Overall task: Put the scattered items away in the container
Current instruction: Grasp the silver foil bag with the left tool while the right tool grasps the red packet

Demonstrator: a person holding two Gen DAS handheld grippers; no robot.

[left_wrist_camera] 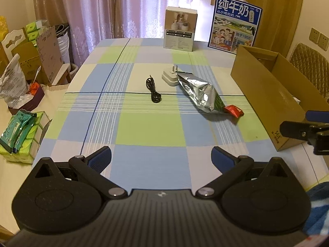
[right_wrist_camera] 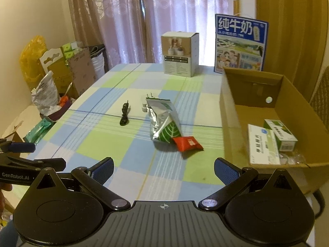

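On the checked tablecloth lie a coiled black cable (left_wrist_camera: 153, 90) (right_wrist_camera: 124, 117), a white plug adapter (left_wrist_camera: 169, 77) (right_wrist_camera: 145, 104), a silver foil bag (left_wrist_camera: 198, 92) (right_wrist_camera: 162, 121) and a small red packet (left_wrist_camera: 234, 111) (right_wrist_camera: 188, 143). An open cardboard box (left_wrist_camera: 267, 94) (right_wrist_camera: 232, 123) stands at the right and holds two medicine boxes (right_wrist_camera: 271, 142). My left gripper (left_wrist_camera: 161, 158) is open and empty above the near table edge. My right gripper (right_wrist_camera: 163, 170) is open and empty, near the box's front left corner.
A white product box (left_wrist_camera: 180, 28) (right_wrist_camera: 178, 53) and a blue milk carton panel (left_wrist_camera: 234, 23) (right_wrist_camera: 239, 43) stand at the table's far end. Tissue packs, bags and cartons (left_wrist_camera: 24, 78) crowd the left side. A quilted chair (left_wrist_camera: 310, 65) is behind the box.
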